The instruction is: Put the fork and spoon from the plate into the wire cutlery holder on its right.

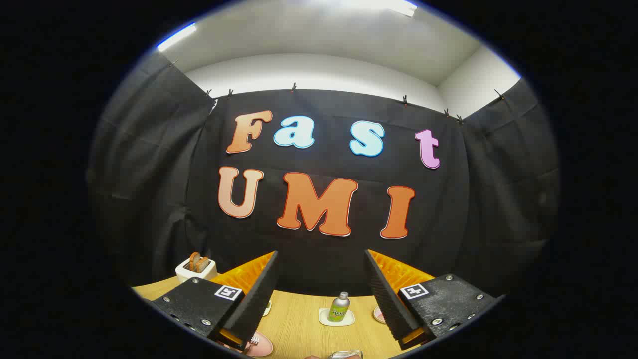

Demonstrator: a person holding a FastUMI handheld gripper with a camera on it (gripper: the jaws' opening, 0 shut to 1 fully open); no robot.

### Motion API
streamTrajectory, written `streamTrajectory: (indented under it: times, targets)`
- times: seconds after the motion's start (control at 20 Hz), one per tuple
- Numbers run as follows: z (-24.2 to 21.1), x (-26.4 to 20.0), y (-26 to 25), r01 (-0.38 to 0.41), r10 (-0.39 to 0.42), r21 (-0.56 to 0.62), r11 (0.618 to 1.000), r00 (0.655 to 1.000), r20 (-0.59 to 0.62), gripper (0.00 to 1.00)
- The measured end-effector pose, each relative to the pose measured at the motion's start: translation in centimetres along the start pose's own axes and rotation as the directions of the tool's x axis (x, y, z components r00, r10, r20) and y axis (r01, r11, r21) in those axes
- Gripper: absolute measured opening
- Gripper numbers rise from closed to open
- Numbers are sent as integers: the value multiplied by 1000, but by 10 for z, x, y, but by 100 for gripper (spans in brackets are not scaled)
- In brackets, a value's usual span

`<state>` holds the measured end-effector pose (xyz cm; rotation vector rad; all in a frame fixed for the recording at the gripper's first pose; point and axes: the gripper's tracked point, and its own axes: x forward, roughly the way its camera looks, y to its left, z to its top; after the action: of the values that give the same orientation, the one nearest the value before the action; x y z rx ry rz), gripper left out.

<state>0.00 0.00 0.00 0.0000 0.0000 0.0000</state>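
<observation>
Spreading across the lower part of the scene, the pale wood-grain counter (pixel 299 324) runs back to the black cloth wall of the booth (pixel 324 254). The claw (pixel 321 294) is raised above that counter with its two fingers (pixel 251 294) held wide apart, released and gripping nothing; bare wood and the dark cloth show through the gap.

Beyond the left finger, at the far left of the counter, a white box-shaped holder (pixel 195 271) stands with a brown ring-like item (pixel 198 261) set in its top. Just under the left finger's tip lies the pink round plate (pixel 259 345), and something pale and metallic, possibly the fork's tines (pixel 254 340), rests on its near edge; the finger hides the rest, so I cannot tell fork from spoon. Low between the fingers, closest to the camera, a sliver of silvery wire, likely the rim of the wire cutlery holder (pixel 345 354), shows to the right of the plate.

Further ahead between the fingers, a small silver bottle with a green label (pixel 340 307) stands upright on a white square coaster (pixel 336 317). Just beside the right finger's inner face peeks a small pinkish round dish (pixel 379 314).
</observation>
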Motion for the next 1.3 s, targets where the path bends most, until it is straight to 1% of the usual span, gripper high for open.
streamTrajectory:
  times: [0.5,1.3]
  targets:
    - [-7,-2,2,-15,15,22,1000,1000,-22,99]
    - [-22,-6,15,-36,37,11,999,997,-73,99]
